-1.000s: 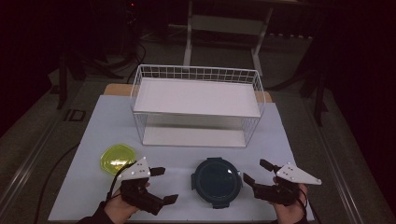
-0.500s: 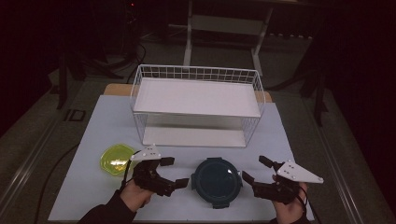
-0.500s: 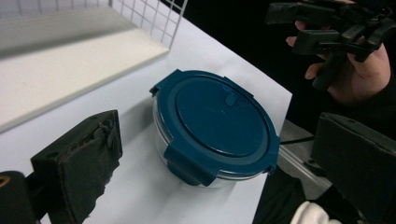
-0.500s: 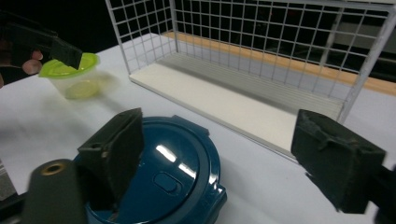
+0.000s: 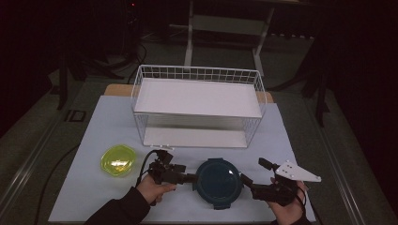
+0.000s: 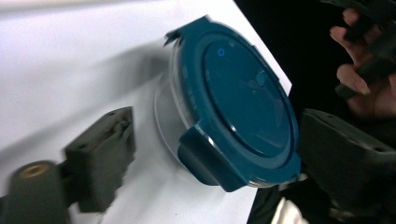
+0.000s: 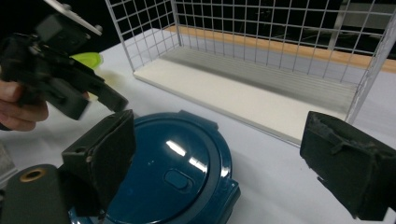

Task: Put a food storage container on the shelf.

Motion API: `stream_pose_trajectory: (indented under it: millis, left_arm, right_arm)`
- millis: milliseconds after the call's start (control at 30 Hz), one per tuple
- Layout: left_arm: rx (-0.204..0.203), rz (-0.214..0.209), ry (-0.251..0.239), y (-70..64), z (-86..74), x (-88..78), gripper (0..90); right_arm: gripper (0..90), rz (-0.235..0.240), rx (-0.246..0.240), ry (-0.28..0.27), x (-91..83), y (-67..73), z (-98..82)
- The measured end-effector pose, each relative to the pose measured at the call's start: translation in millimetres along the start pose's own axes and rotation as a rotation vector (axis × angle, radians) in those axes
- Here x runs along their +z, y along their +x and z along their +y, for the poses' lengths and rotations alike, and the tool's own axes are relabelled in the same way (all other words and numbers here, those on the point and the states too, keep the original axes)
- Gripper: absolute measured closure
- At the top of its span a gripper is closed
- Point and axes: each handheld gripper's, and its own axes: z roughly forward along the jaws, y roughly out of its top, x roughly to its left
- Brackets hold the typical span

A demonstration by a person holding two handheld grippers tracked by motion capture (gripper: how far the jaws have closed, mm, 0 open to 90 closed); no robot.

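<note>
Container (image 5: pixel 218 180), round with a blue lid (image 6: pixel 243 100), sits near the front centre of the desk (image 5: pixel 94 122), just in front of the white wire rack (image 5: pixel 197 101). A small yellow-green bowl (image 5: pixel 118 159) lies to its left, well apart.

I have the left gripper (image 5: pixel 187 178) at the container's left edge. In the left gripper view its fingers (image 6: pixel 100 151) are spread wide on either side of the container, with clear gaps both sides. From the high view it looks like one tip may touch the rim, but I cannot be sure.

Right gripper (image 5: pixel 256 176) is just right of the container, fingers (image 7: pixel 100 151) spread, pinching nothing. In its own view the lid lies low between them, nearer the left one.
</note>
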Motion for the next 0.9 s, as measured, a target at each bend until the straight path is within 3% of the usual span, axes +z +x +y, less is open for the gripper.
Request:
stream_pose_trajectory:
  millis: [233, 333, 433, 467, 667, 833, 900]
  left_arm:
    - [-0.166, -0.045, 0.061, 12.4, -8.2, 17.5, 28.4]
    - [-0.205, -0.069, 0.080, 15.6, -10.2, 20.7, 35.8]
    - [-0.273, -0.118, 0.074, 19.0, -12.6, 23.1, 43.6]
    - [-0.283, -0.126, 0.071, 18.8, -12.9, 23.5, 48.0]
    - [-0.331, -0.139, 0.074, 21.3, -13.5, 24.0, 51.4]
    - [-0.298, -0.131, 0.072, 19.9, -12.8, 23.8, 51.8]
    - [-0.281, -0.128, 0.067, 18.1, -13.0, 23.6, 51.8]
  right_arm:
    - [10.4, -0.011, -0.029, 0.026, 1.5, 3.8, -1.7]
    - [11.0, -0.014, -0.030, 0.035, 1.1, 4.3, -2.2]
    - [13.2, -0.014, -0.031, 0.046, 0.9, 4.0, -3.2]
    - [13.7, -0.014, -0.028, 0.051, 0.9, 4.0, -3.5]
    - [20.9, -0.018, -0.026, 0.090, 0.9, 4.2, -4.8]
    - [22.8, -0.004, 0.012, 0.133, 4.2, 0.3, -9.5]
    - [23.0, 0.000, 0.052, 0.165, 6.2, -3.7, -12.9]
